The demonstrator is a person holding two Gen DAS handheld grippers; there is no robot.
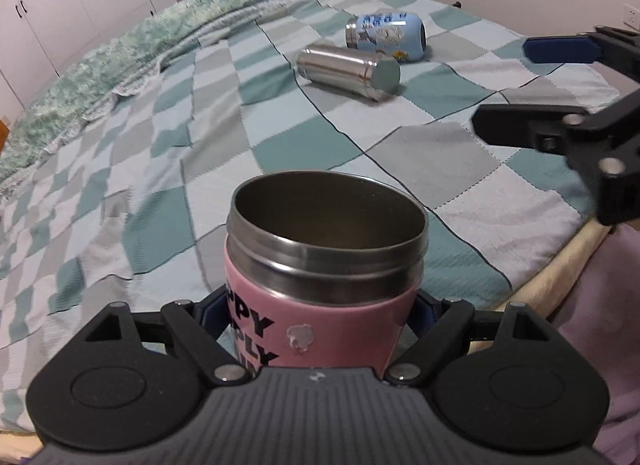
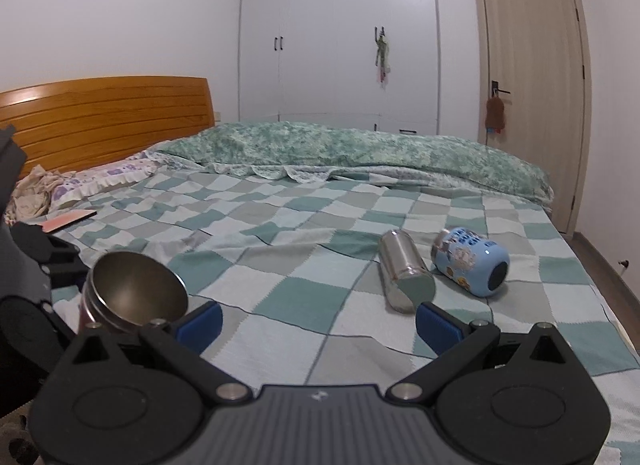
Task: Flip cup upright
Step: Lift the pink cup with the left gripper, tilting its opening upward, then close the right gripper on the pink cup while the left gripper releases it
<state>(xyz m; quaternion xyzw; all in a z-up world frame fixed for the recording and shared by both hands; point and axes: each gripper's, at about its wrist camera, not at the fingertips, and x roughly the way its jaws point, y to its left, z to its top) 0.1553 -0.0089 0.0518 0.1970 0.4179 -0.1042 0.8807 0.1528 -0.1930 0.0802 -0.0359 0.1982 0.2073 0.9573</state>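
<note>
My left jaws are clamped on the pink cup [image 1: 320, 305], one finger on each side of its pink sleeve, and most of each blue pad is hidden behind the cup's body. The left gripper [image 1: 318, 315] holds the cup with its steel rim and open mouth up and away from me; in my left wrist view I see down into the dark steel inside, but the base is cut off below by the gripper's own housing. Black lettering on the sleeve is only partly readable, its first letters hidden behind a finger. Whether the cup's bottom touches the bed [image 1: 140, 169] I cannot tell.

My right jaws stand wide apart with nothing between them; the right gripper [image 2: 318, 325] hovers over the checked blanket [image 2: 280, 289]. From the right wrist view the pink cup [image 2: 136, 293] sits at the left edge, mouth tilted towards the camera, its lower body hidden behind the right gripper's left arm.

Farther out on the bed lie a steel cup [image 1: 348, 71] on its side and, just beside it, a blue printed cup [image 1: 386, 37], also on its side. The print on the blue one is too small to read. A folded green quilt [image 2: 360, 153] runs along the far side of the bed.
</note>
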